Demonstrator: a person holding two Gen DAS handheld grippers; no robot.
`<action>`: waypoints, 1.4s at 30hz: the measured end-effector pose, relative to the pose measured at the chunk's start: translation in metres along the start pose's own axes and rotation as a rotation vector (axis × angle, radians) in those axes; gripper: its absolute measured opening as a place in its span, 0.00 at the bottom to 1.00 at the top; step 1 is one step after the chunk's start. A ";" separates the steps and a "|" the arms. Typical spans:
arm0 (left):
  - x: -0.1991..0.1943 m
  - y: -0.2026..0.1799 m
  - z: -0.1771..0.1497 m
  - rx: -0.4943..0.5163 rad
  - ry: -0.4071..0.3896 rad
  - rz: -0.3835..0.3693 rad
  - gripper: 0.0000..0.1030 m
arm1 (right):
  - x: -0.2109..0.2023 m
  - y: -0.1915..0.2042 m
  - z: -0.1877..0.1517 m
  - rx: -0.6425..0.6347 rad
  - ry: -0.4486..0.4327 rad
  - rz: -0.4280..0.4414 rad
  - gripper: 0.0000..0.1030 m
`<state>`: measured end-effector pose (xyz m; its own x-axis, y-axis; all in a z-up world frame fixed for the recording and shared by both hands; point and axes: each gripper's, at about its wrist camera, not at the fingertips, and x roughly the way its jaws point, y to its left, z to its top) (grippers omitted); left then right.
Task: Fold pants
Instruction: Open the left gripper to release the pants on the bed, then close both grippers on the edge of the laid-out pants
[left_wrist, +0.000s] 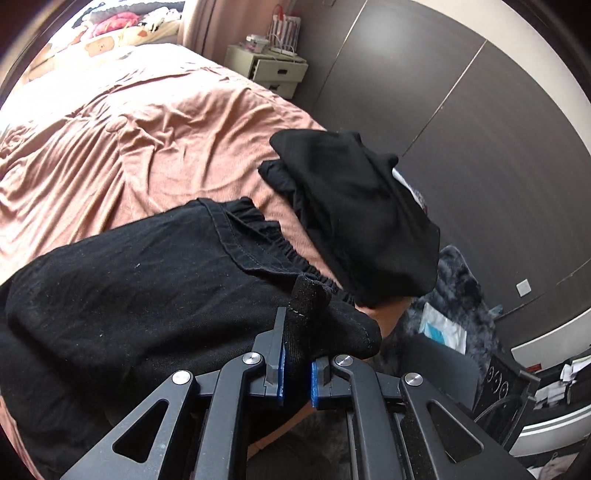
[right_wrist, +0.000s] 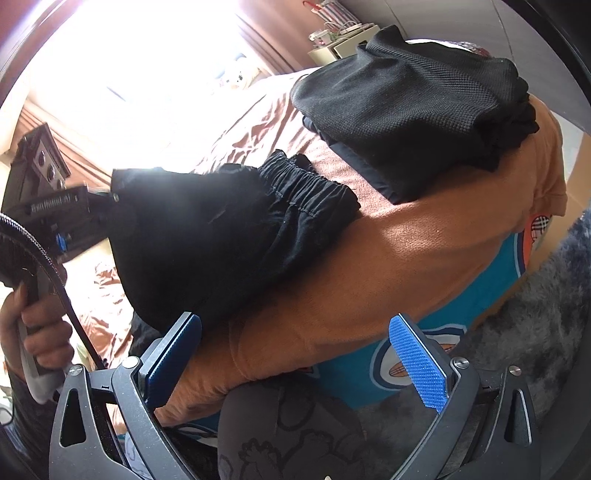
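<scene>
Currently left gripper (left_wrist: 297, 363) is clamping a fold of the black pants (left_wrist: 122, 295) at the bed (left_wrist: 147, 122) edge. Right gripper (right_wrist: 295, 354) is hanging released, gripping nothing.

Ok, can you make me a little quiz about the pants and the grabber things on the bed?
1. True or false: the right gripper is open and empty.
2. What does the left gripper pinch? A) a pillow B) black pants C) a bag
3. Where is the folded black stack: on the bed or on the floor?

Key: 1 true. 2 B, a fold of black pants. 3 On the bed, beyond the pants' waistband.
</scene>
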<state>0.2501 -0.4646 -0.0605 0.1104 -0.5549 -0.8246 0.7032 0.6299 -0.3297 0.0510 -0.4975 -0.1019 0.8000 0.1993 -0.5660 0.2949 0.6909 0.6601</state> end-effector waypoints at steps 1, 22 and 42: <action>0.000 0.003 -0.004 -0.004 0.015 -0.010 0.10 | 0.000 0.001 0.000 0.001 -0.002 0.008 1.00; -0.094 0.103 -0.056 -0.146 -0.122 0.112 0.82 | 0.018 0.027 -0.004 0.031 0.022 0.222 1.00; -0.127 0.252 -0.133 -0.397 -0.162 0.282 0.77 | 0.095 0.036 -0.002 0.305 0.069 0.426 0.86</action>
<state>0.3193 -0.1630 -0.0997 0.3866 -0.3912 -0.8351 0.3128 0.9075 -0.2803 0.1365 -0.4526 -0.1332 0.8490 0.4702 -0.2409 0.0983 0.3073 0.9465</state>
